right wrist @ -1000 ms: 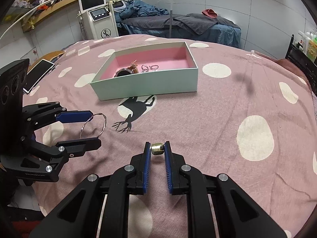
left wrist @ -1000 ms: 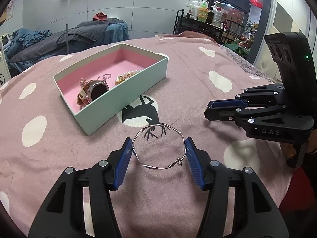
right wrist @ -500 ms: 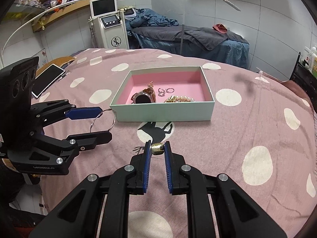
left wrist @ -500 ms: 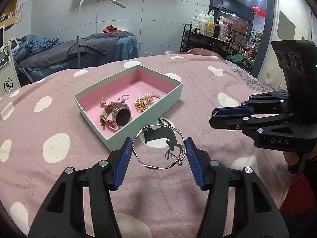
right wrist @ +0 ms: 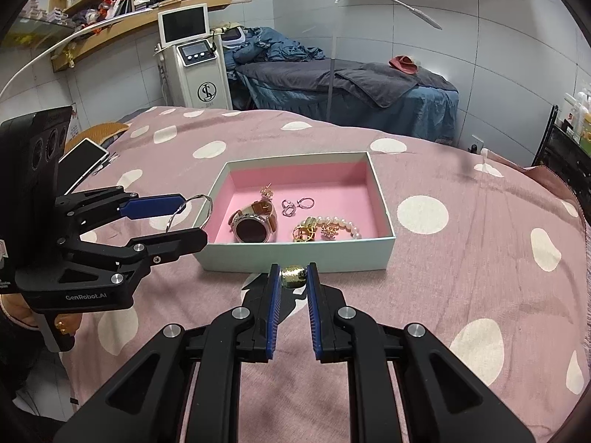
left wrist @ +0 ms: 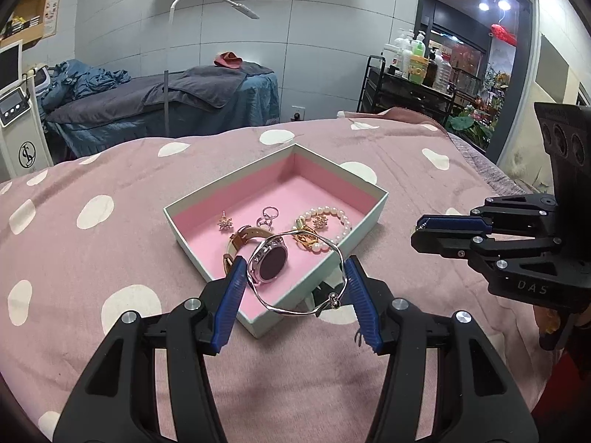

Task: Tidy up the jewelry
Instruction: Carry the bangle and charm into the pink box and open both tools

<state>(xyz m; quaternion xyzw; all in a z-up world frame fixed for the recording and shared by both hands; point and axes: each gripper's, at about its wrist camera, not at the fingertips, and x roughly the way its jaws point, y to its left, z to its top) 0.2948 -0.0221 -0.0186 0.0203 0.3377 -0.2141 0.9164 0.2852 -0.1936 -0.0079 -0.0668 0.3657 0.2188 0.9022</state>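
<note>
Left wrist view: left gripper (left wrist: 295, 277) jaws clamped on a silver bangle (left wrist: 299, 275), held over the near corner of the pink-lined box (left wrist: 365, 217). In the box: watch (left wrist: 267, 258), pearl bracelet (left wrist: 332, 221), rings (left wrist: 267, 217)

Right wrist view: right gripper (right wrist: 293, 277) jaws pinching a gold bead (right wrist: 293, 276) just in front of the box (right wrist: 295, 254)

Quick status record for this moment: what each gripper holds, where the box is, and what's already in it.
left gripper: shut on bangle, held over the box's near corner
right gripper: shut on gold bead, just short of the box's near wall
box: open, pink lining, on the spotted cloth
in box: watch, pearl bracelet, two rings, star earring
</note>
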